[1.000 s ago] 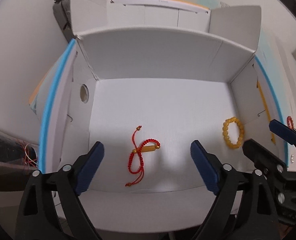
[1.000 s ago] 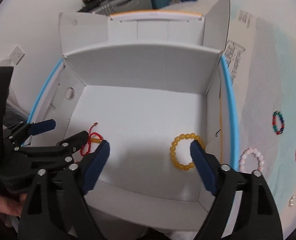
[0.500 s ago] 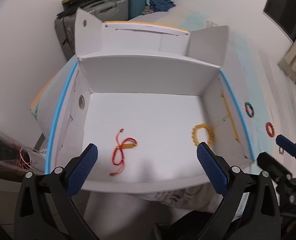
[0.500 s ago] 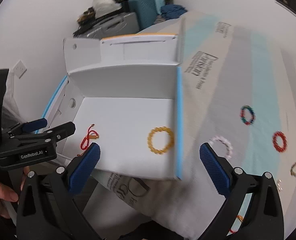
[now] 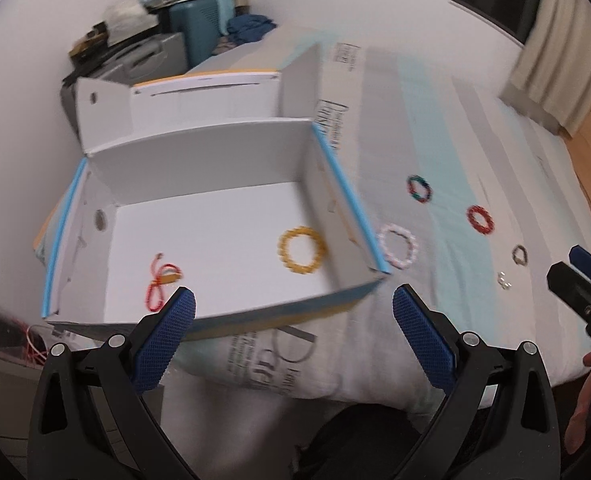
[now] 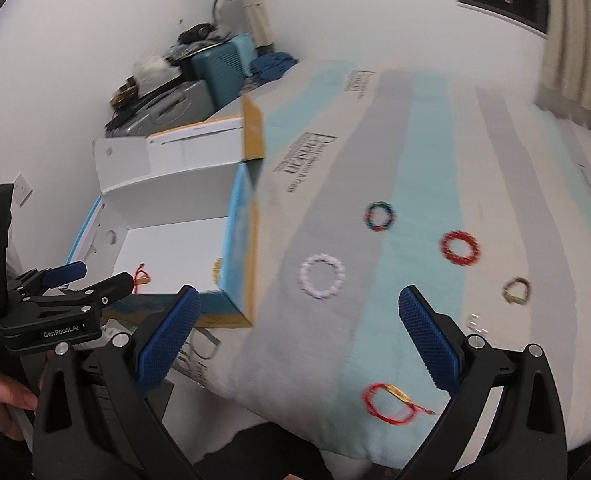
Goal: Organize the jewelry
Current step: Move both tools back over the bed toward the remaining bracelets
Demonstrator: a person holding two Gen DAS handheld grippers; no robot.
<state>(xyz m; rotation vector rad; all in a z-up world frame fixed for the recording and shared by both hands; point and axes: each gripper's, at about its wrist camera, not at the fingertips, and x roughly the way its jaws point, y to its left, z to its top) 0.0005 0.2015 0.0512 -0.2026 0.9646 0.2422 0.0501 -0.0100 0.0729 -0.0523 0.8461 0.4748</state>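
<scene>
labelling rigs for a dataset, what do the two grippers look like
Both the left gripper and right gripper have matte black frames with silver screws and blue cross-hatched fingers. The left one's side reads "GenRobot.AI" in white. No cables or sleeves are visible.

"GenRobot.AI" on left gripper (image 6: 95,280)

even indoor light | soft shadows | motion blur | fisheye warp, dark corners

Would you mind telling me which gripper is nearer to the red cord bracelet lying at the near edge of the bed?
The right gripper: the red cord bracelet lies just below its open fingers. The left gripper hangs off to the left, by the white box.
</scene>
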